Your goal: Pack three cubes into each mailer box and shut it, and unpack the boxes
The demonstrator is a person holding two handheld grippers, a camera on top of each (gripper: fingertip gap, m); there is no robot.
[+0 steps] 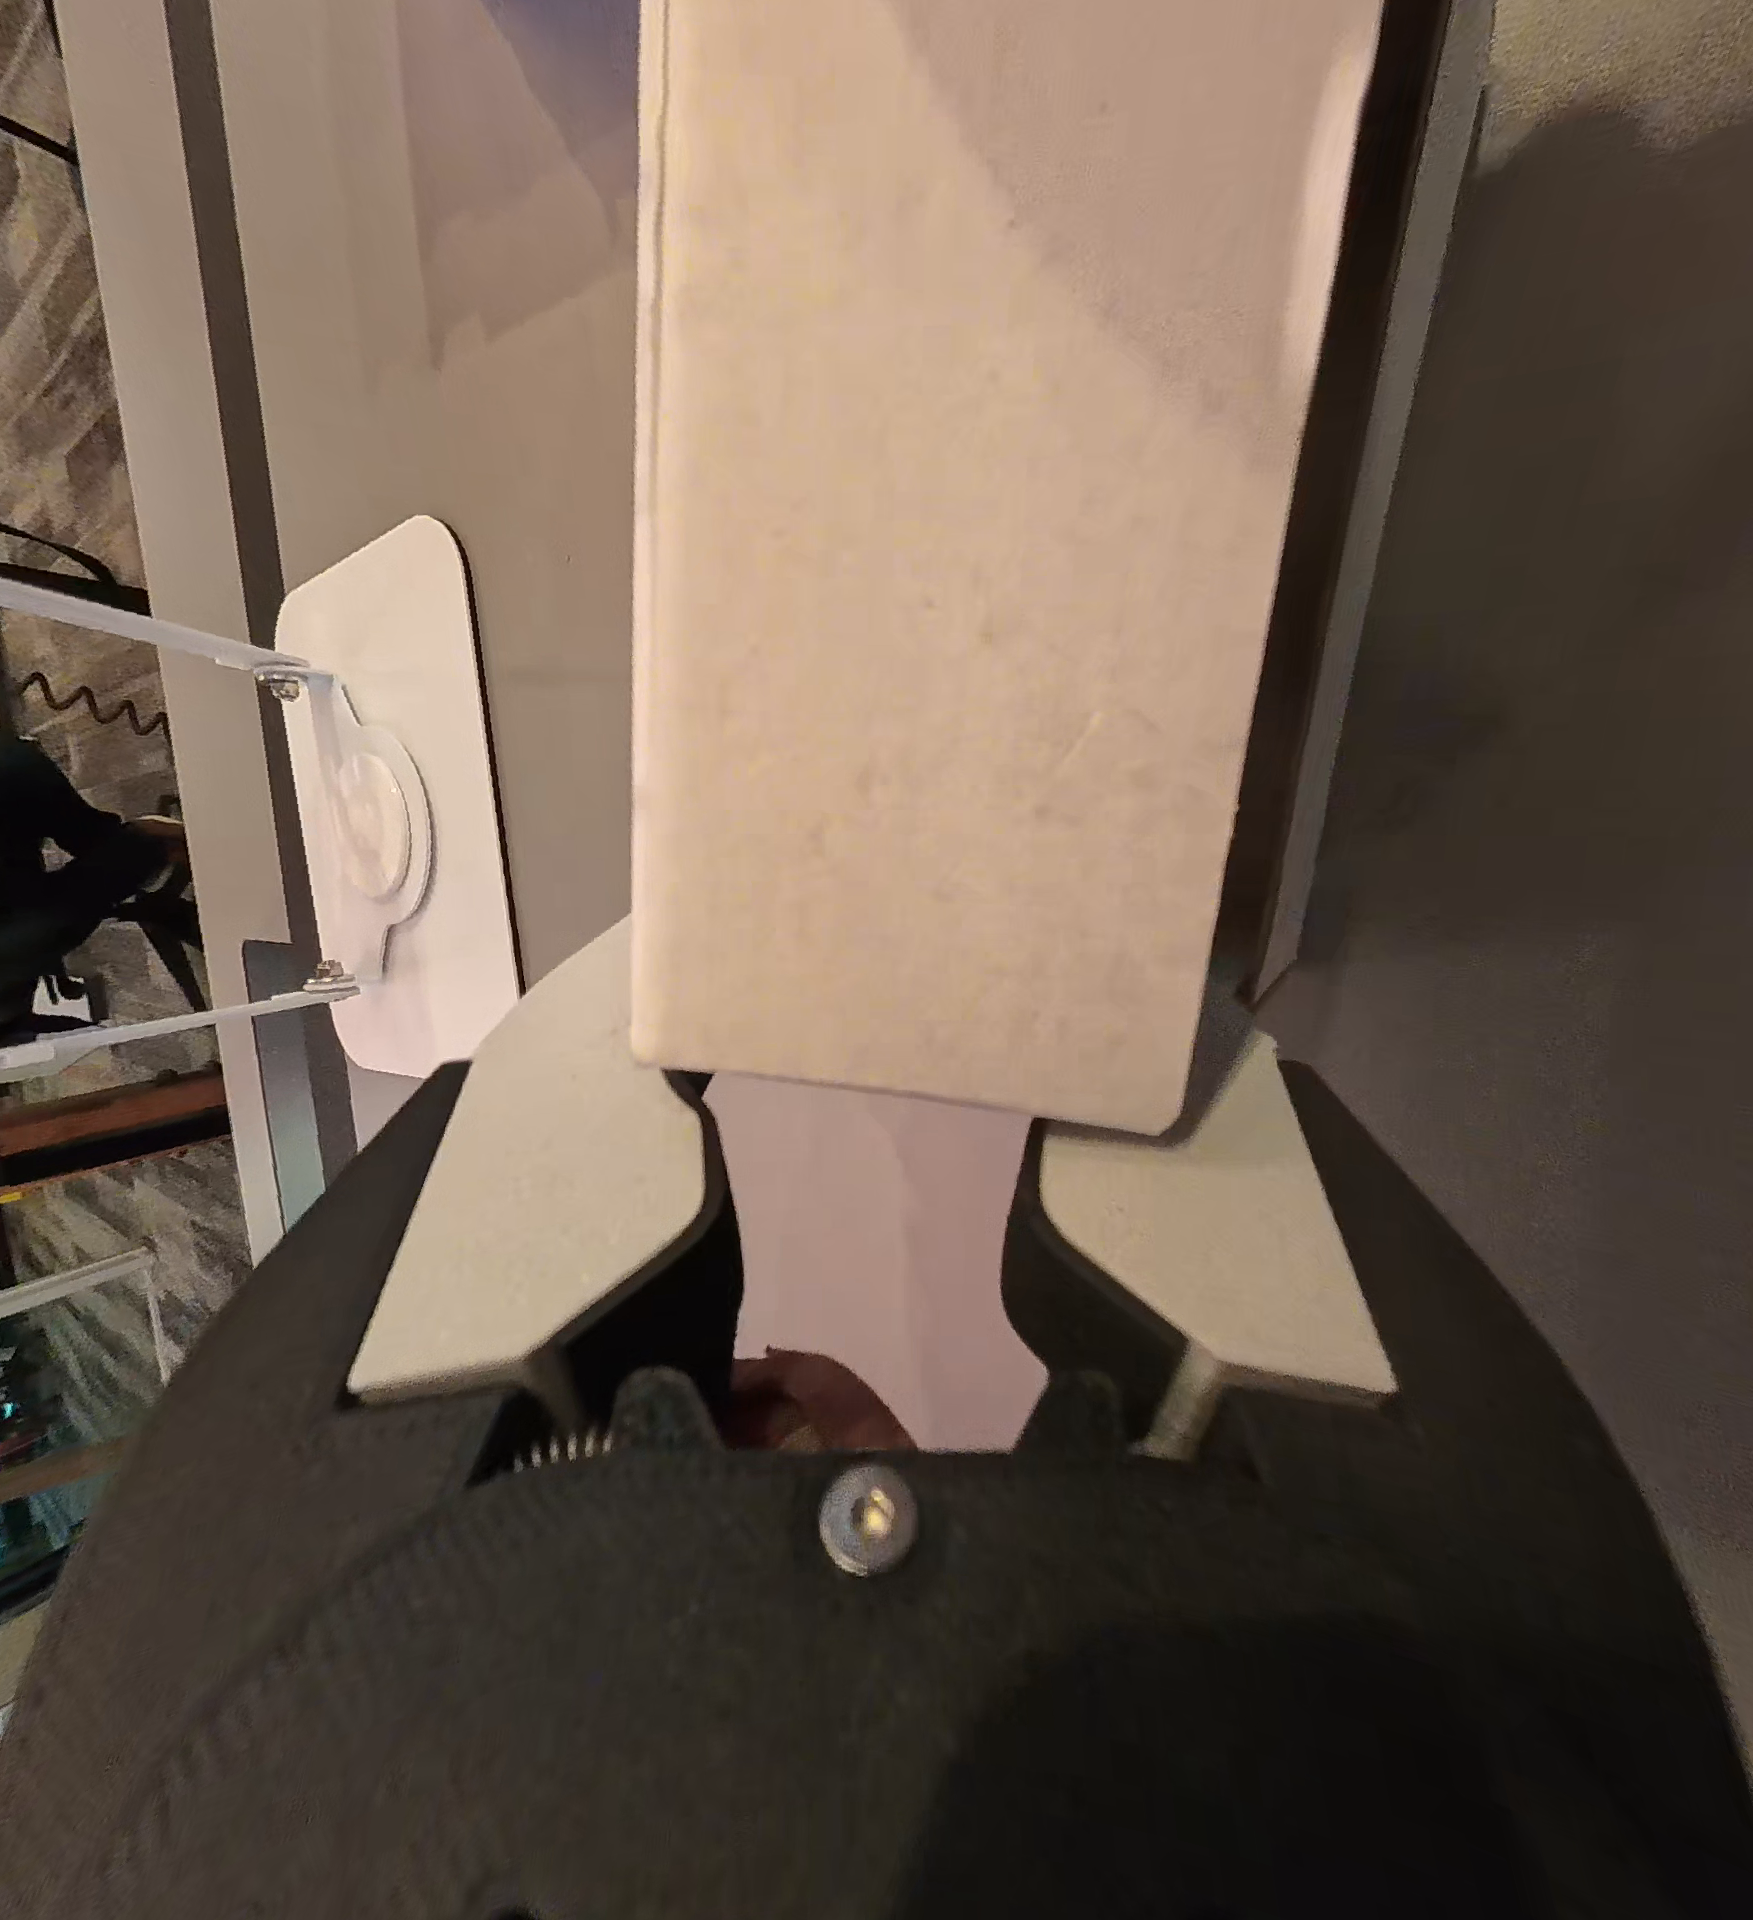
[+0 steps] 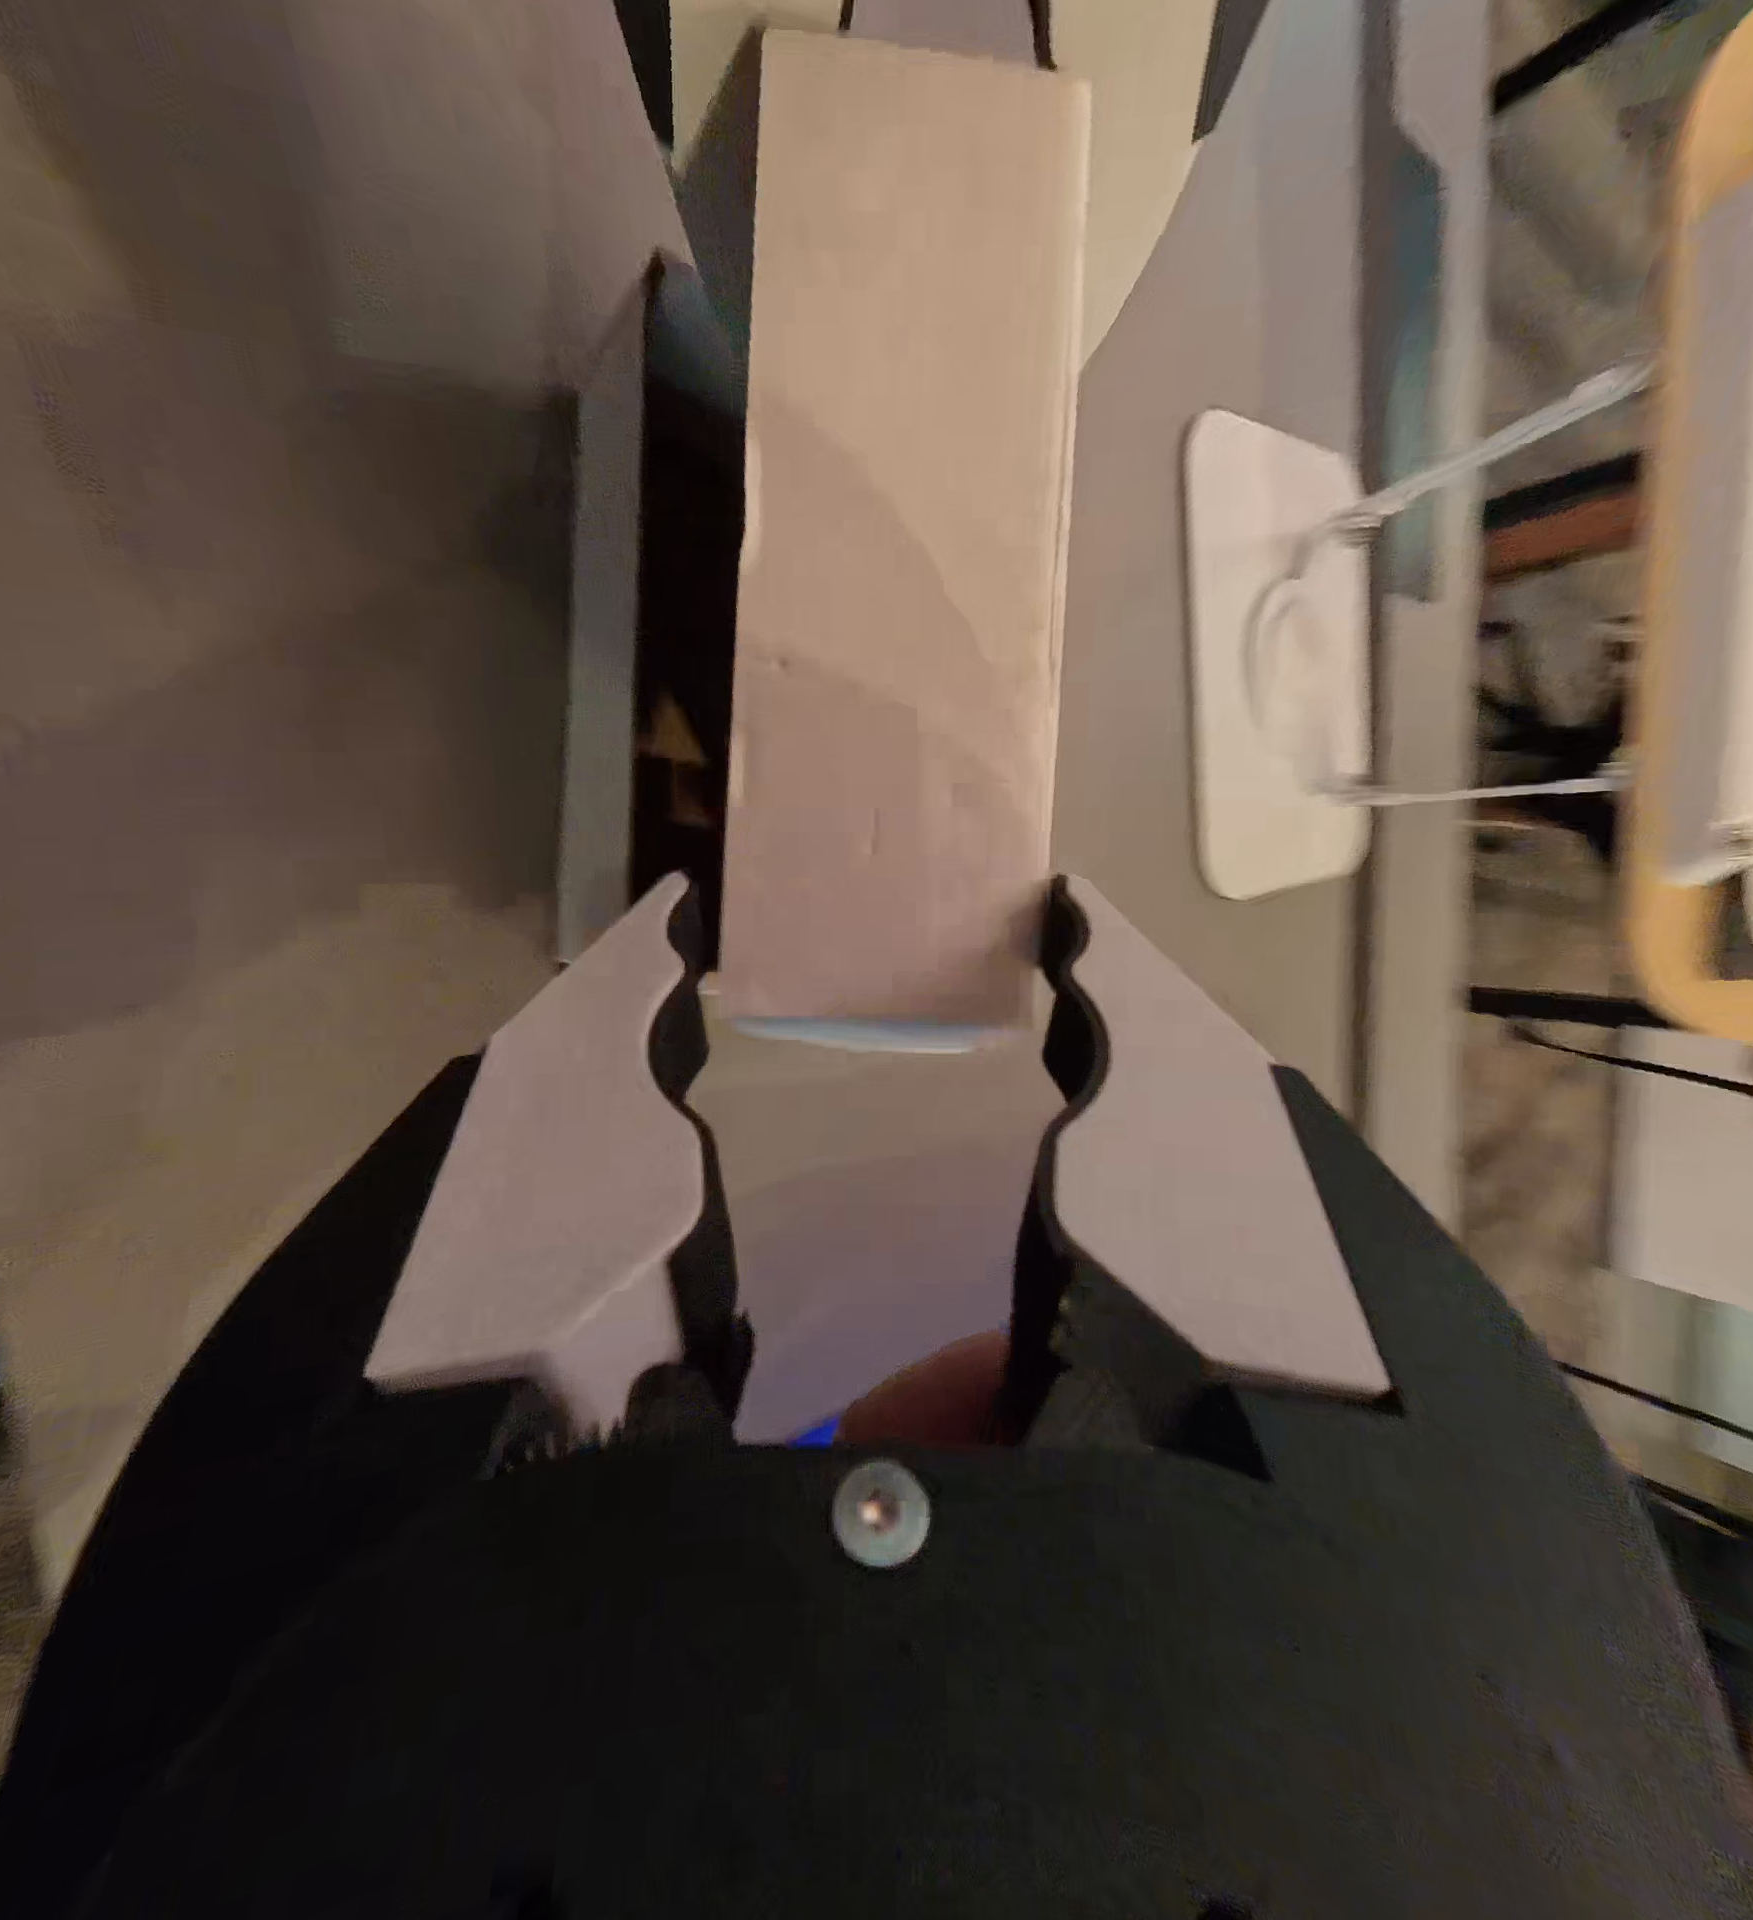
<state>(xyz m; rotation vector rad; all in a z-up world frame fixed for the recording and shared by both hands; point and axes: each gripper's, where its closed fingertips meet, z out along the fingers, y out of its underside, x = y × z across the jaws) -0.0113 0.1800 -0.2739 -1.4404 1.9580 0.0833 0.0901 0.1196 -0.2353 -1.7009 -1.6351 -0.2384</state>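
Left wrist view: a white mailer box (image 1: 955, 582) fills the frame, its near end pinched by the left gripper (image 1: 872, 1101). At its far end, the right gripper (image 2: 872, 935) pinches it too. Likely carrying a shut box; next, set it down level.

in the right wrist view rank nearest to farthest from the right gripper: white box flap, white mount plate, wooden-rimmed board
1. white box flap, straight ahead, its near end between the right gripper tips
2. white mount plate, ahead to the right
3. wooden-rimmed board, far right edge, beyond the plate
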